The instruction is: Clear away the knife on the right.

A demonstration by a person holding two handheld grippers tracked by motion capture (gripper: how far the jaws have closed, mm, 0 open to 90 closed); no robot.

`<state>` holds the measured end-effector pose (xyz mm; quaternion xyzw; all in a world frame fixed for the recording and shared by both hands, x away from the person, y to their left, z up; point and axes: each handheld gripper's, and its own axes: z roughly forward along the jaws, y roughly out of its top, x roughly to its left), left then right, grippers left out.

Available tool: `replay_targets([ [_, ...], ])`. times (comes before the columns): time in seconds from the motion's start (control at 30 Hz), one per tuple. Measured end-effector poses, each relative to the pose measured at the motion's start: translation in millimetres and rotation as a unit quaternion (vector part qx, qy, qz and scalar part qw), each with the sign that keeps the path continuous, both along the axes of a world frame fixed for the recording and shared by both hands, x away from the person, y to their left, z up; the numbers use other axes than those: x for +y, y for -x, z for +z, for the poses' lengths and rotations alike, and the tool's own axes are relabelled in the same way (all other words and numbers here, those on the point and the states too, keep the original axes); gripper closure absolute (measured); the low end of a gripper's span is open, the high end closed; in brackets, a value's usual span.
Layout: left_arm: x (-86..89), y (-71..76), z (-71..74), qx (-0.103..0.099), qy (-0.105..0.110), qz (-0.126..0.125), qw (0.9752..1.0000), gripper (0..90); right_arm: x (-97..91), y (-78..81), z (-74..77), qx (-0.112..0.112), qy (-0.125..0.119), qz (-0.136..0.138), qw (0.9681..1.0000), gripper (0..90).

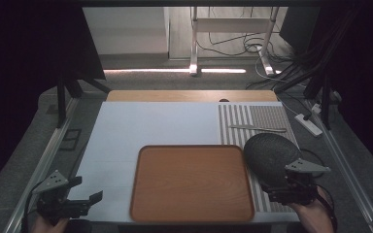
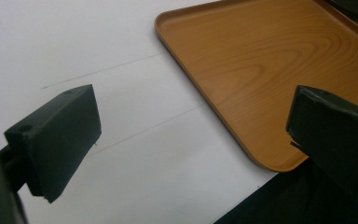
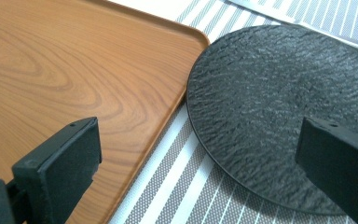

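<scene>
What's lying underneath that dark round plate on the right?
The black plate rests on a grey-and-white striped mat, beside the wooden tray. The mat's stripes run out from under its rim; whatever else lies beneath the plate is covered.

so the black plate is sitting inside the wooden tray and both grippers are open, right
Not quite. The black plate is not inside the wooden tray; it lies beside it on the striped mat, at the tray's right edge, as the high view shows. The rest holds: the left gripper and right gripper are both open.
</scene>
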<state>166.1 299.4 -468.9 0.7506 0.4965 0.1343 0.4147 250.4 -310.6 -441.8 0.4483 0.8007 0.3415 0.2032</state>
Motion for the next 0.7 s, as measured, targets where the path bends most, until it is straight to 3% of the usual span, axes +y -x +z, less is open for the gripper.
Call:
replay_targets([
  [0.7, 0.2, 0.0, -0.1, 0.000, 0.002, 0.002, 1.0000, 3.0, -1.4, -25.0, -8.1, -0.003, -0.010, 0.003, 0.9999, 1.0],
])
